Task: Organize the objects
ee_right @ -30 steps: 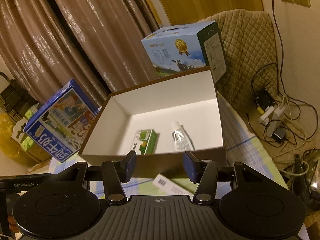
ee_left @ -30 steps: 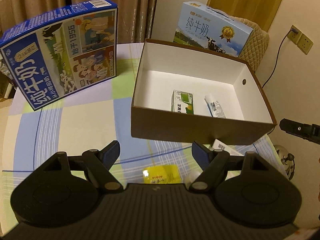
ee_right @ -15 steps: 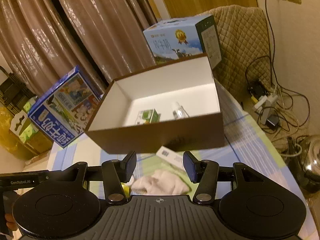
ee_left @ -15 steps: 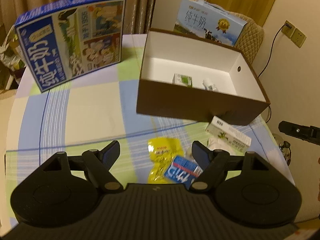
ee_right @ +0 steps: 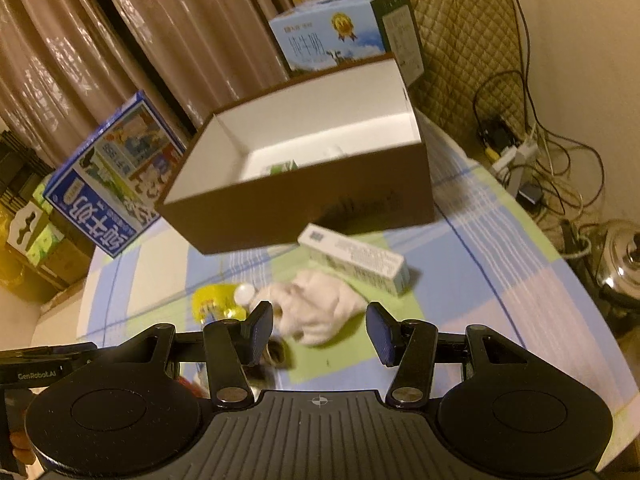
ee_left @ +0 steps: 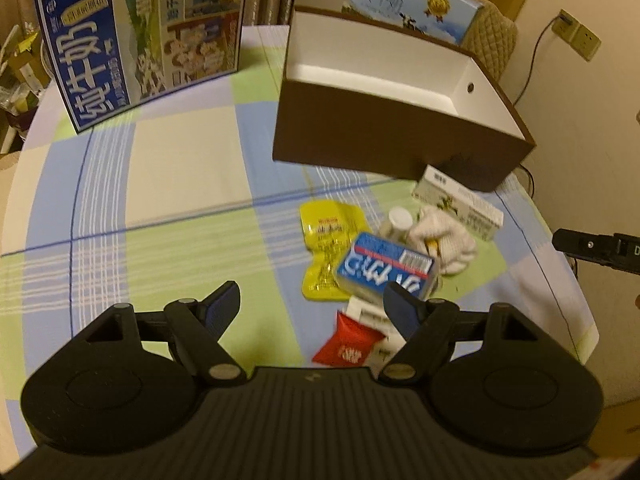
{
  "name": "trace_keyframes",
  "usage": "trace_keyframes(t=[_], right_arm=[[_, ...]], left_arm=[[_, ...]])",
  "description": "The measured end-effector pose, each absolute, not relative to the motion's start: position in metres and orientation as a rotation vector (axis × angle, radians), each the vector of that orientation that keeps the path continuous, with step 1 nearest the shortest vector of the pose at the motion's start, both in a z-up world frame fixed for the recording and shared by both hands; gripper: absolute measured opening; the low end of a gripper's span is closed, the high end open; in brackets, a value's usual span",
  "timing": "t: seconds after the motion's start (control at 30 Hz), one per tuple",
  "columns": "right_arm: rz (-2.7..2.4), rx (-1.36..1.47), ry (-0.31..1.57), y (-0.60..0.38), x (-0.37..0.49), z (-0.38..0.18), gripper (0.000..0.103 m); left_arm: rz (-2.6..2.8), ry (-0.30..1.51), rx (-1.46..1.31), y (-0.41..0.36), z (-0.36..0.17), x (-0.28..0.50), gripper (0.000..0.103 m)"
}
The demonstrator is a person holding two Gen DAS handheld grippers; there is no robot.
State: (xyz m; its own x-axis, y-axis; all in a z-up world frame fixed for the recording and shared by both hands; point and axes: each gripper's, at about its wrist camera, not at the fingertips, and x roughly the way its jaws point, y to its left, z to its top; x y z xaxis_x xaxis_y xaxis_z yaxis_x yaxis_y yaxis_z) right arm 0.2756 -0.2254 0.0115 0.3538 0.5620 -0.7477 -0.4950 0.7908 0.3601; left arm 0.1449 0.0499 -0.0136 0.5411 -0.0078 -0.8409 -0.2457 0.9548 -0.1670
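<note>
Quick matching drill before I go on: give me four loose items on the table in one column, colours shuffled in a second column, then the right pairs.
Items:
1. pouch
2. glove
3. sachet
4. tissue pack

Colours:
A. red
B. blue with a red stripe
C. yellow
D. white

Pairs: 1-C, 2-D, 3-A, 4-B
</note>
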Motion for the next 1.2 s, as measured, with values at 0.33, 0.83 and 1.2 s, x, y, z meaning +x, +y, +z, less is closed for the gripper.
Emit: trace_keyframes(t=[0.33,0.83,1.2], right_arm=[[0.678,0.051,1.065,-0.224,0.257,-0.011,0.049],[0.656,0.025,1.120,-0.226,0.244,-0.031,0.049],[0.625,0.024,1.135,-0.233,0.241,-0.035,0.049]], left_arm=[[0.102,1.037,-0.238,0.040,-0.043,0.130,0.074],[0.038,1.080,-0.208,0.031,-0.085,0.130,0.068],[-0.034,1.075,-0.177,0.021,-0.094,0.143,0.046]])
